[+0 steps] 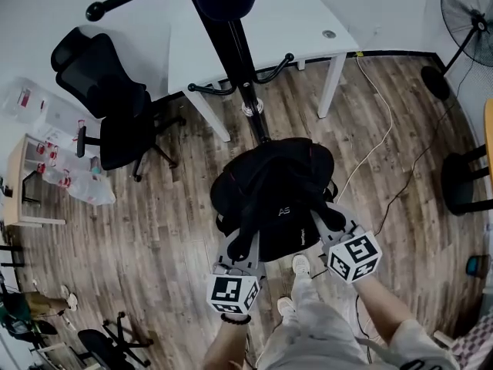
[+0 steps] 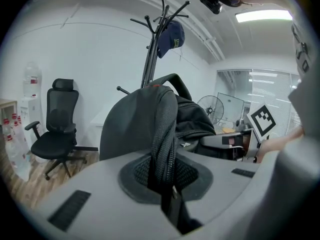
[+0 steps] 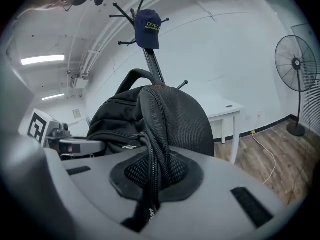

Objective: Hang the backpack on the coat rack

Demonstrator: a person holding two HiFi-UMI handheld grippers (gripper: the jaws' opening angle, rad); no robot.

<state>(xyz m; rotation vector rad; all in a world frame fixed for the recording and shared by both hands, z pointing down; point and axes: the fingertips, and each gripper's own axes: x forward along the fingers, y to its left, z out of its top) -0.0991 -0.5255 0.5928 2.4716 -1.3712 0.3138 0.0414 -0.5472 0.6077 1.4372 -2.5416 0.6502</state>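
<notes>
So the backpack [image 1: 273, 199] is up off the floor, hanging between the two grippers right in front of the coat rack [image 1: 245, 83]. It's not on any hook yet. The left gripper [image 1: 240, 247] is pinched nearly closed on one mesh shoulder strap [image 2: 162, 149], and the right gripper [image 1: 326, 220] has the same kind of hold on the other strap [image 3: 152, 149].

My worry is that both grips are just a thin pinch on webbing and the bag looks pretty full. A strap could slide out on the lift, and then the bag swings or drops. The hooks sit well above the bag, and one of them has a cap [image 3: 148, 28] on it, so aiming there probably knocks the cap off. The low pegs [image 1: 202, 89] could also snag the bag on the way up. Put all that weight on one side and the rack might tip toward the desk [image 1: 269, 29].
</notes>
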